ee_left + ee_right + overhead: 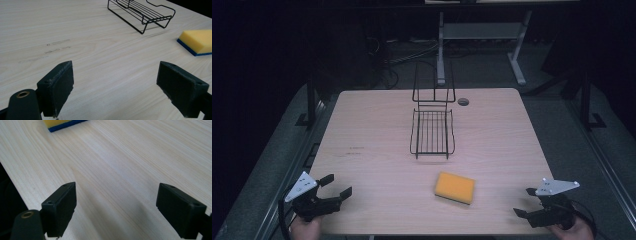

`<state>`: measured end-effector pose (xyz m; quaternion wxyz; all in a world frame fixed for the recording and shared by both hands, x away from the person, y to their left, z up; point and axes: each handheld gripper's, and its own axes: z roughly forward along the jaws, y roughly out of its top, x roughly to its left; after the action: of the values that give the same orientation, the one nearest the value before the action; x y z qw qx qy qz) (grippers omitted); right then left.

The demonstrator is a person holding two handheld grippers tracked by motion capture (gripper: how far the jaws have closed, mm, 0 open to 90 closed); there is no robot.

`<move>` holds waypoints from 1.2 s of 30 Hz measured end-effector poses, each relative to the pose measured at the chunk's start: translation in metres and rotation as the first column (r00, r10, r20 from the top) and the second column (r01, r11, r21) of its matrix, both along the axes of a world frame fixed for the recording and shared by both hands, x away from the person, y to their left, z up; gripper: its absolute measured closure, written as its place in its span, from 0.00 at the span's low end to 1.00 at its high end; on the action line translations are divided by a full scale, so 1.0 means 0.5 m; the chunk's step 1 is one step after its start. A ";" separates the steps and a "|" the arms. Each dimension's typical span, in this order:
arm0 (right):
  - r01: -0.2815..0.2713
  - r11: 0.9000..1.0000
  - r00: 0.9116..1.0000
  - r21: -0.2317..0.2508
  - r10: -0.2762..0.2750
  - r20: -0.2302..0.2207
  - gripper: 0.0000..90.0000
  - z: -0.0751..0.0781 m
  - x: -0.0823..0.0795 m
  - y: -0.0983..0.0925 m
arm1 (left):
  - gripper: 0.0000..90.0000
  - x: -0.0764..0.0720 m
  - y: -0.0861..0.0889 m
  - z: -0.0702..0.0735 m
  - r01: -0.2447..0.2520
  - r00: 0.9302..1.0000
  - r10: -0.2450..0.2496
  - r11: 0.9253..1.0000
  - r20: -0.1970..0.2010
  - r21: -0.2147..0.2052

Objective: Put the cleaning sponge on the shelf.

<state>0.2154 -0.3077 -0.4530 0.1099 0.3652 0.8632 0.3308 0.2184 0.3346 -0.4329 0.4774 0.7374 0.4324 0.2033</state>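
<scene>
Left gripper (336, 185) at the table's (377, 135) near left corner, jaws spread, empty. Right gripper (526, 202) at the near right corner, likewise spread and empty. Sponge (454, 187) flat between them, just before the wire rack (432, 131).

On the desk (377, 125), a wire rack (432, 131) sits at frame centre; a sponge (454, 187) lies below it, slightly right. Tools rest at lower left (336, 187) and lower right (524, 202).

A wooden table (377, 125) carries a wire rack (432, 132) and a sponge (455, 187).
</scene>
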 end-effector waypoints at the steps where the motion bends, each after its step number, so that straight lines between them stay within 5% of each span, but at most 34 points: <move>1: -0.003 1.000 1.000 0.002 0.003 -0.001 0.18 0.000 0.000 0.000 | 0.15 0.001 0.000 0.000 0.001 1.000 -0.001 1.000 -0.001 0.002; 19: -0.082 0.996 0.996 -0.031 0.083 0.017 0.18 0.033 0.007 0.046 | 0.15 -0.002 -0.006 -0.001 0.011 1.000 -0.011 1.000 0.003 0.017; 36: -0.178 0.980 0.984 -0.085 0.178 -0.007 0.18 0.066 0.042 0.102 | 0.15 -0.002 -0.012 -0.002 0.016 1.000 -0.016 0.999 0.002 0.031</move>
<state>0.2362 -0.2569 -0.4197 0.0955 0.2815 0.9056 0.3025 0.2177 0.3286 -0.4339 0.4681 0.7478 0.4229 0.2070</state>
